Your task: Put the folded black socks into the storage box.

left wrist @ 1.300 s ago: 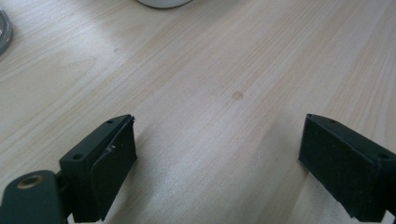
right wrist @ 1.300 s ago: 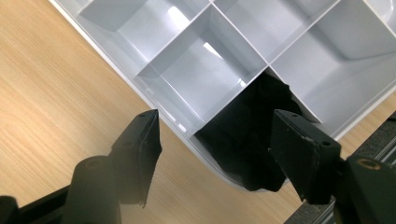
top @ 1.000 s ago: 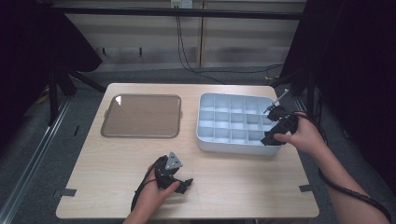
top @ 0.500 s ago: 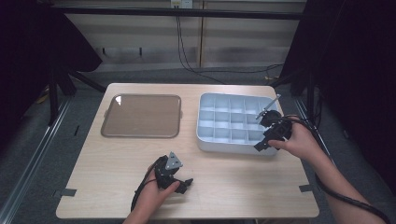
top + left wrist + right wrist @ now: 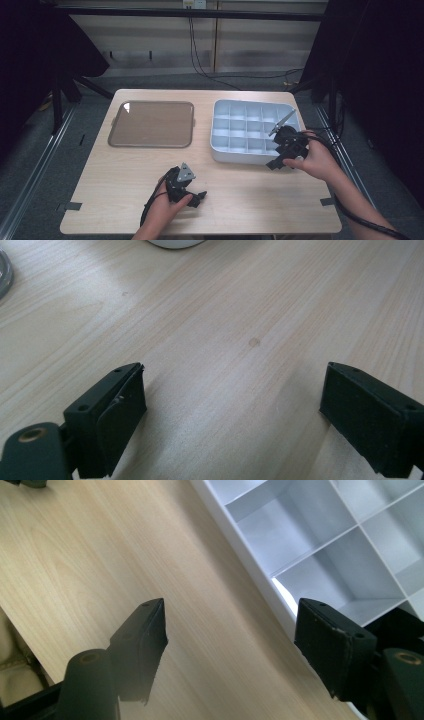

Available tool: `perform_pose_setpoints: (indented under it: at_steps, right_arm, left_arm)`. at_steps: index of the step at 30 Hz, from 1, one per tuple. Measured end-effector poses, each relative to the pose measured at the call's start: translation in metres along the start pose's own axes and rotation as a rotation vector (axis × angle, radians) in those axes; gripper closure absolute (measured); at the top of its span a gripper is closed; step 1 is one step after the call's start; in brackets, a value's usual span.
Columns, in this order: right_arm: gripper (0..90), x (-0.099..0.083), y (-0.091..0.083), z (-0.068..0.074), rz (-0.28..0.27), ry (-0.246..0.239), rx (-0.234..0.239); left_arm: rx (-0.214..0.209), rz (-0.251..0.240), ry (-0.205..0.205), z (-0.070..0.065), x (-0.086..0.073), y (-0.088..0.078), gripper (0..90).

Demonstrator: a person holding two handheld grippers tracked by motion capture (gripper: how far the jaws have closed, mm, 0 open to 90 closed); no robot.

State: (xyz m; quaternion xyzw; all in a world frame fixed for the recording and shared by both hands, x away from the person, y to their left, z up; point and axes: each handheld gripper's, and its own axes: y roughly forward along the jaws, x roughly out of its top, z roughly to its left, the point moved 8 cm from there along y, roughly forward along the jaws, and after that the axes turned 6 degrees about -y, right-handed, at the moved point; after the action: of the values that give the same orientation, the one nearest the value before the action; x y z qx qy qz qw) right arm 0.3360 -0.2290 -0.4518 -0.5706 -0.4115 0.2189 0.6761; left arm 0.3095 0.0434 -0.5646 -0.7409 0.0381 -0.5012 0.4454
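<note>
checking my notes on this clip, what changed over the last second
The right gripper slid from the far right corner of the white compartment tray toward the person, to its near right corner. Its jaws have just been opening a little, with nothing between them. The left gripper kept still on the light wooden table, jaws open. Tray and brown flat tray did not move.

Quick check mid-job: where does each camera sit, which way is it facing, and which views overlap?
High view: above the person's side, facing forward and down on the table; both forearms, left gripper and right gripper enter from below.
Left gripper view: on the left gripper, looking down along its open jaws at bare wood.
Right gripper view: on the right gripper, looking along its open jaws at the white compartment tray, near its outer wall.
Shared: high and right gripper views both show that tray.
</note>
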Motion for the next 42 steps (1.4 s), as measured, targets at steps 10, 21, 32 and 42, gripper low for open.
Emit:
perform_pose_setpoints:
  at_steps: [10, 21, 32, 42]
  right_arm:
    - [28.0, 0.004, 0.007, 0.019, -0.013, -0.054, 0.015]
    - [27.6, 0.008, 0.017, 0.036, -0.03, -0.082, 0.037]
    - [27.1, 0.011, 0.035, 0.056, -0.036, -0.117, 0.066]
    - [27.1, 0.014, 0.052, 0.068, -0.065, -0.119, 0.095]
  left_arm:
    - [0.0, 0.001, 0.001, 0.0, 0.0, 0.0, 10.3]
    - [0.0, 0.0, 0.001, 0.0, 0.0, 0.0, 10.3]
    - [0.0, 0.001, 0.001, 0.0, 0.0, 0.0, 10.3]
    - [0.0, 0.001, 0.001, 0.0, 0.0, 0.0, 10.3]
